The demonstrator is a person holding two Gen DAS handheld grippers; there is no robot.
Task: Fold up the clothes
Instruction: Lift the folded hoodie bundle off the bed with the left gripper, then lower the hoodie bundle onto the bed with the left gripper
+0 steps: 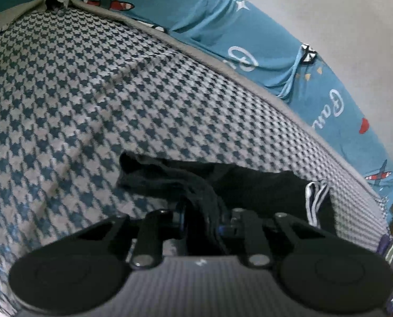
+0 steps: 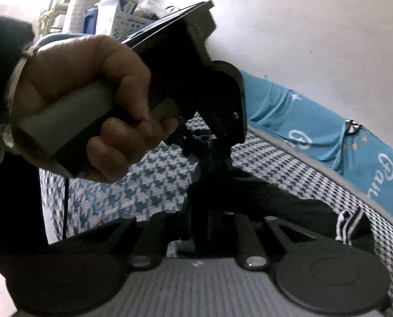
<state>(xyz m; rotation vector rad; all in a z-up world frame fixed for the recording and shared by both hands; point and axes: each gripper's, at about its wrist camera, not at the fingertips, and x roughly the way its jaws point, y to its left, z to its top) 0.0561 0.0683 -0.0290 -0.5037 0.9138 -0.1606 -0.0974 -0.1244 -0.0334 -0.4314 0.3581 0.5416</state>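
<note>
While the dark garment is lying bunched on the houndstooth bed cover, we are pinching its edge in both the left gripper and right gripper, jaws narrow on cloth, probably lifting it to fold.

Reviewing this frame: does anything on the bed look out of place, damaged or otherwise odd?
Nothing is damaged or spilled. The dark garment lies bunched on the houndstooth bedspread, its striped trim crumpled. Both the left gripper and right gripper have jaws shut on the garment, close together.
</note>
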